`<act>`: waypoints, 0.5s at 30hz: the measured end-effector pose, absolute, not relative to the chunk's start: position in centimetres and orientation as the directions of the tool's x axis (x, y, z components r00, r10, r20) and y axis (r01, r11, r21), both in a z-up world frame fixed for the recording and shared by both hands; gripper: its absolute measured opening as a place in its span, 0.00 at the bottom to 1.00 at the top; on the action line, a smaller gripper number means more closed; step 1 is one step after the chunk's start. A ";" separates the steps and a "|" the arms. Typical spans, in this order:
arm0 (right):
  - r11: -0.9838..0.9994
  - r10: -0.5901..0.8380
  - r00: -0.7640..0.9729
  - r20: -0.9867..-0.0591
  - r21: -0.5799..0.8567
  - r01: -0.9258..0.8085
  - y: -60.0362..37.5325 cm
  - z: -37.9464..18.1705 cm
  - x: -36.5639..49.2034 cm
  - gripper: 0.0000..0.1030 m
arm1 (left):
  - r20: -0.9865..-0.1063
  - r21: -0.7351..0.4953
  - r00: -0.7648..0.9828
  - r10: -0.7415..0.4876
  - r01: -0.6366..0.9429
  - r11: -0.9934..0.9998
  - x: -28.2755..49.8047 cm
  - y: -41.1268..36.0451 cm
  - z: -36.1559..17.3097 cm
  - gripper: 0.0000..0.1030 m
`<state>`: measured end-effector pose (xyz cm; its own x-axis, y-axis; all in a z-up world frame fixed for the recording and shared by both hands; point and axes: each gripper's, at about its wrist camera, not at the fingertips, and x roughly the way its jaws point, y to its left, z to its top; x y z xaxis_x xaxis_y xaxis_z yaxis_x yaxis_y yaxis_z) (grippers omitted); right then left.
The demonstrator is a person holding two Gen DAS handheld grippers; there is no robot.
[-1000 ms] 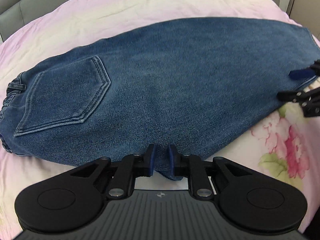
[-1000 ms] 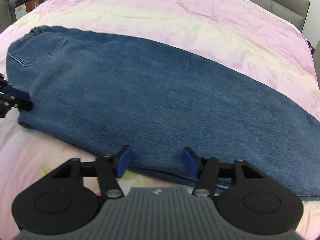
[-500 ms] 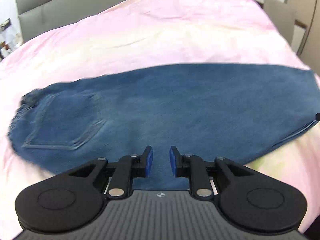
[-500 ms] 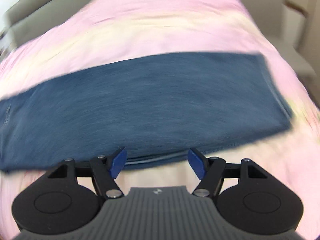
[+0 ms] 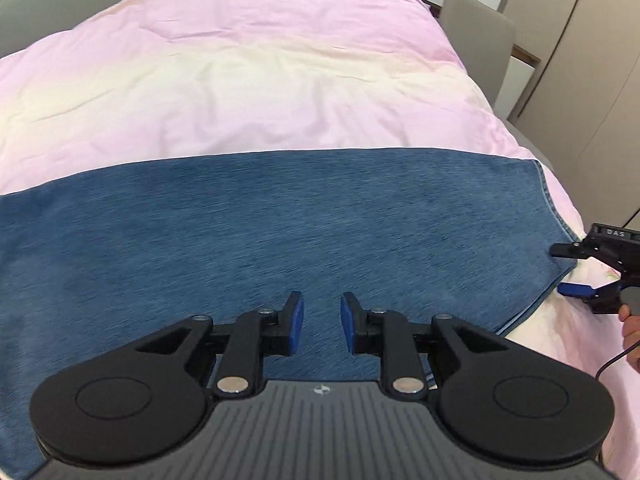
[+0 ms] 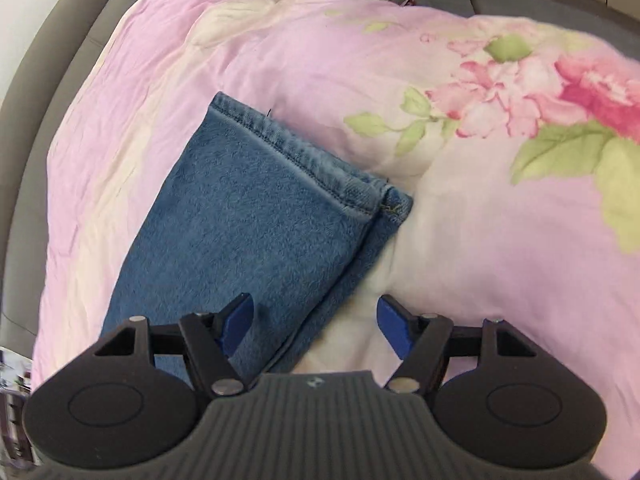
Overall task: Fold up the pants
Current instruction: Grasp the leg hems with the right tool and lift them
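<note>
Blue denim pants (image 5: 280, 232) lie flat across the pink bed, folded lengthwise with the legs stacked. My left gripper (image 5: 320, 322) hovers over the middle of the legs, jaws a little apart and empty. My right gripper (image 6: 316, 318) is open and empty over the near corner of the leg hems (image 6: 304, 152); its left finger is over the denim, its right finger over the sheet. The right gripper also shows in the left wrist view (image 5: 568, 270) at the hem end. The waist is out of view.
The pink and cream duvet (image 5: 260, 72) covers the bed, with a floral print (image 6: 540, 92) near the hems. A grey chair (image 5: 476, 36) and wardrobe doors (image 5: 580, 60) stand beyond the bed's right side. A grey headboard (image 6: 80, 32) runs behind.
The left gripper let go of the pants' near edge, opened slightly and moved right along the legs, away from the pocket. The right gripper swung to the hem end and stayed open.
</note>
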<state>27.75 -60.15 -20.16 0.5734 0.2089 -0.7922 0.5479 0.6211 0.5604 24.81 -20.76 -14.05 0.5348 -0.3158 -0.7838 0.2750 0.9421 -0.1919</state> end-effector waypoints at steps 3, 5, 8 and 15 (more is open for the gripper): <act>0.609 0.219 0.596 -0.773 0.585 0.535 -60.3 -21.0 29.0 0.61 | -0.794 -0.212 0.506 -0.337 0.289 0.934 25.6 -22.4 -15.1 0.26; 0.609 0.217 0.596 -0.773 0.585 0.536 -60.3 -21.7 29.8 0.61 | -0.810 -0.215 0.479 -0.338 0.293 0.931 26.1 -23.1 -16.3 0.26; 0.611 0.211 0.607 -0.766 0.588 0.530 -60.2 -22.0 30.4 0.51 | -0.813 -0.229 0.475 -0.338 0.273 0.934 26.0 -22.9 -17.7 0.26; 0.633 0.195 0.618 -0.762 0.579 0.514 -60.1 -20.3 30.5 0.14 | -0.825 -0.225 0.455 -0.336 0.280 0.933 25.9 -22.6 -18.0 0.27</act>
<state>30.47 -60.10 -20.30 0.6177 0.1948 -0.7619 0.5143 0.6328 0.5788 25.90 -22.63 -17.95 0.4552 -0.3356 -0.8247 0.2799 0.9332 -0.2253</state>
